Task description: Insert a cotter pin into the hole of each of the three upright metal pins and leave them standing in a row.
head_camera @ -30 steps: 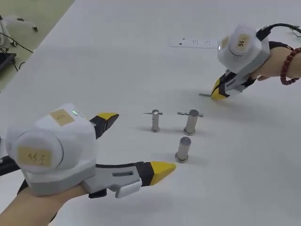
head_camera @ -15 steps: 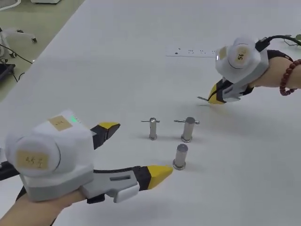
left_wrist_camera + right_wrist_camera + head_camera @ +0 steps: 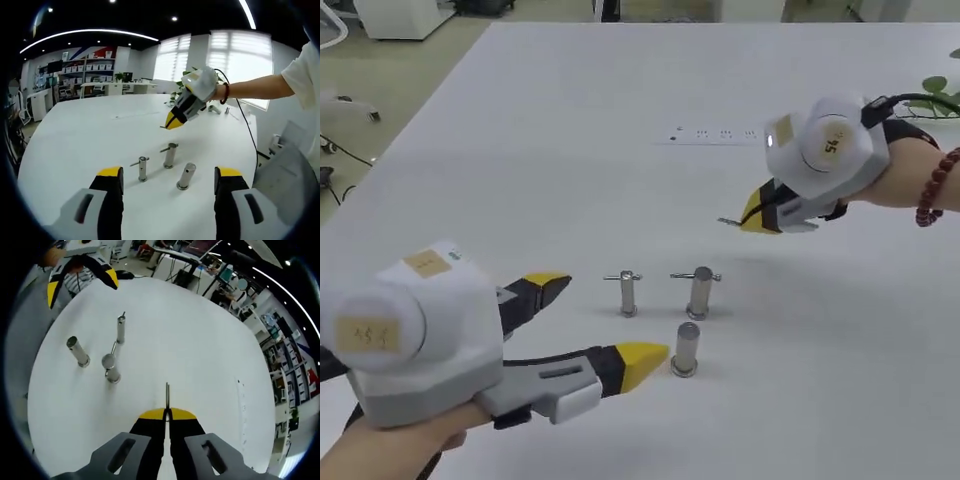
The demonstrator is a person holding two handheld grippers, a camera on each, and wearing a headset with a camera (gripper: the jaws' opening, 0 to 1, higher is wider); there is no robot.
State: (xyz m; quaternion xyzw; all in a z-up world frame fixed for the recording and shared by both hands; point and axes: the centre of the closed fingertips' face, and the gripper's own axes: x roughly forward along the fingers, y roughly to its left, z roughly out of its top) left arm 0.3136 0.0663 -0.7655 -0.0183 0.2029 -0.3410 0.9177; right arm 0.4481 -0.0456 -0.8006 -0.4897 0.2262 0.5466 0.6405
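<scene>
While the right gripper (image 3: 757, 217) is clamped on a cotter pin (image 3: 728, 221) poking out along its jaws, the bare metal pin (image 3: 685, 348) stands upright, nearer the person and left of that tip. It's closest to the left gripper (image 3: 601, 317), whose jaws are wide apart and empty. Rear-left pin (image 3: 627, 293) and rear-right pin (image 3: 699, 291) already carry cotters.

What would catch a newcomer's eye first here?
On the table stand the left rear pin and right rear pin, both carrying cotter pins, and the bare front pin. Up right, the right gripper is shut on a spare cotter pin; the left gripper is open at lower left.
</scene>
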